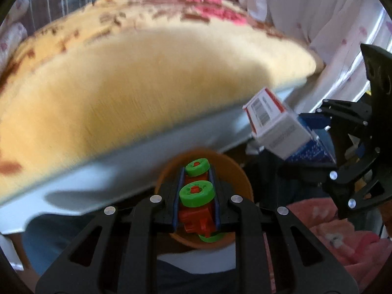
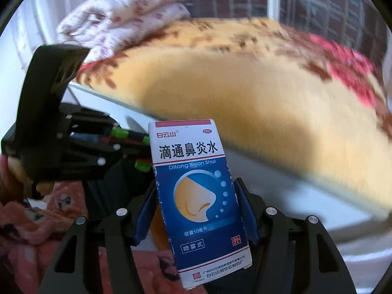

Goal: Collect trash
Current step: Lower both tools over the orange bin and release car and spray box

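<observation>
The left tongs (image 1: 196, 196) are clenched on a small red toy car with green wheels (image 1: 196, 204), held nose-forward between the blue pads. Right behind it sits a round orange-brown bin (image 1: 241, 174), its rim ringing the toy in the left wrist view; whether the toy is already over the opening or only in front of it is hard to tell. The right tongs (image 2: 196, 210) are grasping a blue and white medicine box (image 2: 198, 196) by its two long sides, upright and tilted slightly. Both hands hover close together beside a bed with a yellow blanket (image 1: 137, 73), and the background is smeared with motion blur.

The main risk I see is crowding: the two tongs sit near each other, and the box's corner could knock the other tool or the bin's rim if both go in at once. The box is held low on its body, so a bump could twist it out of the pads. The toy's round wheels give the pads little flat surface, so it may roll free and land on the pink patterned fabric (image 2: 31, 223) instead of in the bin.

The box reads "白云山", "滴通鼻炎水", "Ditong Biyan Shui", an "OTC" oval, "装量10毫升", "喷雾式" and "外"; a barcode shows on its side (image 1: 263, 111).
</observation>
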`<action>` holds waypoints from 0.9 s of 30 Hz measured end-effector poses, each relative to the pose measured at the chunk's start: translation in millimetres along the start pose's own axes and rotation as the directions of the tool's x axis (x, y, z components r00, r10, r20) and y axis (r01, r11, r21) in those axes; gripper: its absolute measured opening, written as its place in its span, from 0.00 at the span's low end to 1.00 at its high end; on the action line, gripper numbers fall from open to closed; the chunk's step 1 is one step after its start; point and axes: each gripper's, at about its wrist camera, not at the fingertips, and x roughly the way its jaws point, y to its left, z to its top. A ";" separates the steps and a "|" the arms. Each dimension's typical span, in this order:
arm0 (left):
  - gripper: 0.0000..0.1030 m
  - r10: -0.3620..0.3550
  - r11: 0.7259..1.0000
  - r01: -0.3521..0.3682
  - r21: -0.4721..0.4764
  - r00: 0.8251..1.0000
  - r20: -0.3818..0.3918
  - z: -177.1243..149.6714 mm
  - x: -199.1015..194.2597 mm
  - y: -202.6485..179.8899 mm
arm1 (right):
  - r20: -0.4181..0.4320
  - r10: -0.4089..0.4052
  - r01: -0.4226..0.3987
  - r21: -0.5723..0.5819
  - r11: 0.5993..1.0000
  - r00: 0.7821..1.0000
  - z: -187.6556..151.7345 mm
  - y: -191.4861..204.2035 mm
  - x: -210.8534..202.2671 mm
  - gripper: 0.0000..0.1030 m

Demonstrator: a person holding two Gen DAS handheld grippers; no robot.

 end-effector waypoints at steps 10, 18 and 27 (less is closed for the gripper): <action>0.18 -0.009 0.999 0.001 -0.039 0.982 -0.188 -30.2 66.5 5.7 | -0.182 0.014 0.015 0.156 0.988 0.983 -34.1 -19.1 57.3 0.60; 0.76 0.037 0.995 -0.054 -0.078 0.978 -0.208 -34.6 76.6 9.2 | -0.183 -0.005 0.040 0.193 0.980 0.983 -38.1 -25.0 62.3 0.91; 0.79 0.059 0.988 -0.089 -0.130 0.974 -0.217 -35.1 68.7 19.8 | -0.115 -0.069 0.094 0.227 0.969 0.991 -38.9 -27.8 44.1 0.91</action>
